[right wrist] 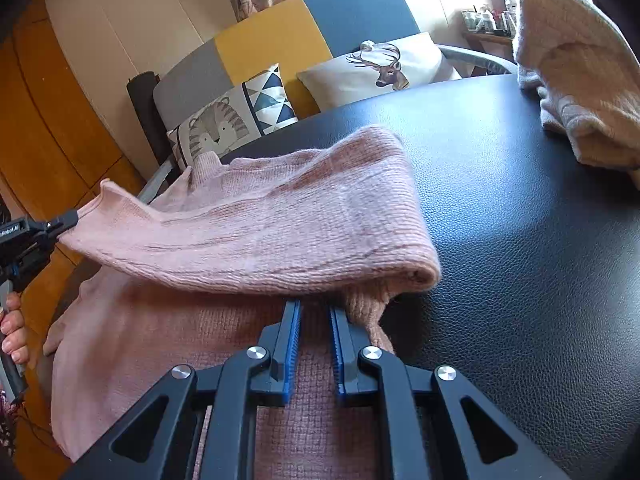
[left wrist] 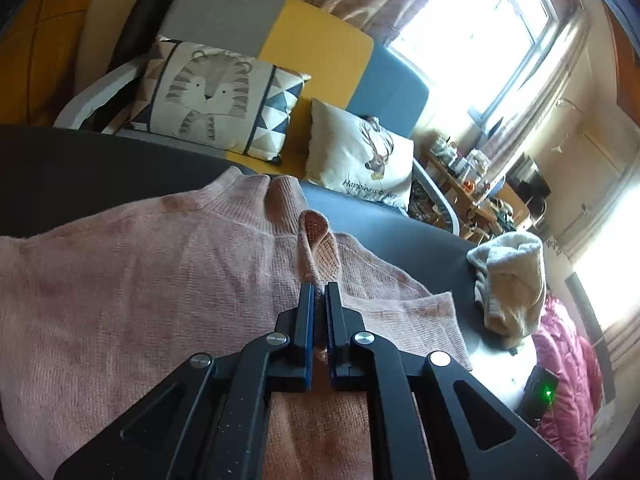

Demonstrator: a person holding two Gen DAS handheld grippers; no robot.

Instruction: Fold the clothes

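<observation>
A pink knit sweater (left wrist: pixel 140 300) lies spread on the dark table (left wrist: pixel 400 240). My left gripper (left wrist: pixel 319 288) is shut on a raised fold of its sleeve, which stands up between the fingertips. In the right wrist view that sleeve (right wrist: pixel 280 232) stretches across the sweater body (right wrist: pixel 160 340), lifted at its left end, where the left gripper (right wrist: pixel 74 218) pinches it. My right gripper (right wrist: pixel 315 308) hovers low over the sweater body near its right edge, the tips at the sleeve's lower edge. Its jaws stand narrowly apart and the knit shows flat beneath them.
A cream fleece garment (right wrist: pixel 580 80) lies bunched at the table's (right wrist: pixel 520 240) far right. Behind the table is a sofa with a tiger cushion (left wrist: pixel 208 100) and a deer cushion (left wrist: pixel 360 152). A magenta quilted jacket (left wrist: pixel 568 380) and a small black device (left wrist: pixel 540 394) sit at the right. A person's hand (right wrist: pixel 14 332) holds the left gripper's handle.
</observation>
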